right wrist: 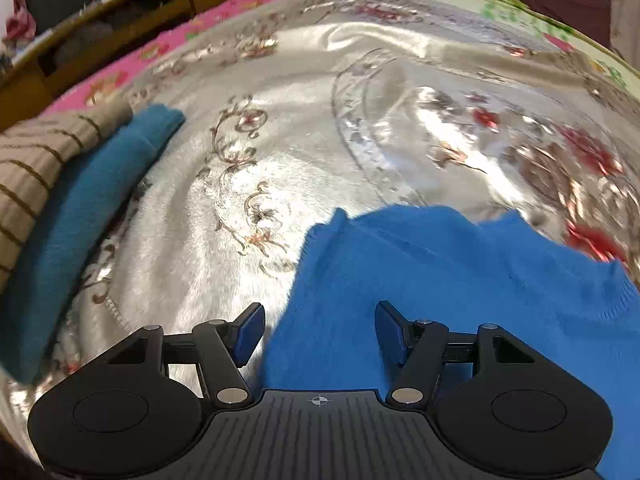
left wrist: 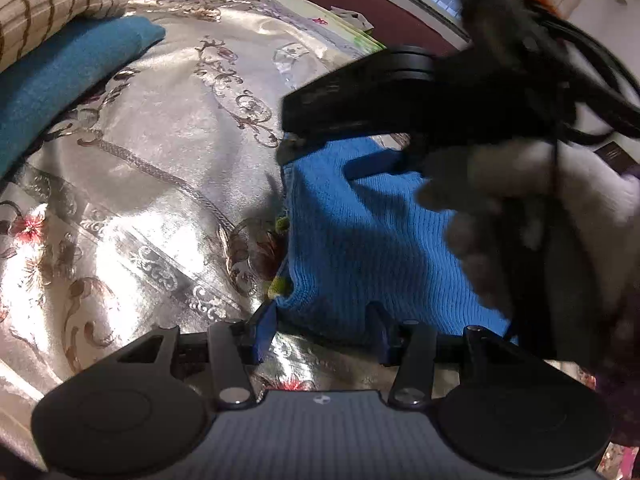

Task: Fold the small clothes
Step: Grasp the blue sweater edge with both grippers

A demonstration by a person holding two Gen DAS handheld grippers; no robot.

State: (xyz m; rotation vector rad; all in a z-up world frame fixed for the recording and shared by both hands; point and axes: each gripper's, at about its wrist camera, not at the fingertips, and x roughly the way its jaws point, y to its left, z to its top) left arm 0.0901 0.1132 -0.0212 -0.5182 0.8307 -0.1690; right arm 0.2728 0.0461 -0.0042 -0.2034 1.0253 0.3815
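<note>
Left wrist view: bright blue ribbed-knit garment lies flat on the glossy silver floral-embroidered bedspread, long axis running roughly 6 to 12 o'clock — its near hem sits between the left gripper's half-parted blue pads; whether they press it cannot be told. Right gripper gapes wide, empty, above the knit.

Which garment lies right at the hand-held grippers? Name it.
The bright blue knit sweater, spread before both; the folded teal garment and striped beige one are stacked away at the left.
</note>
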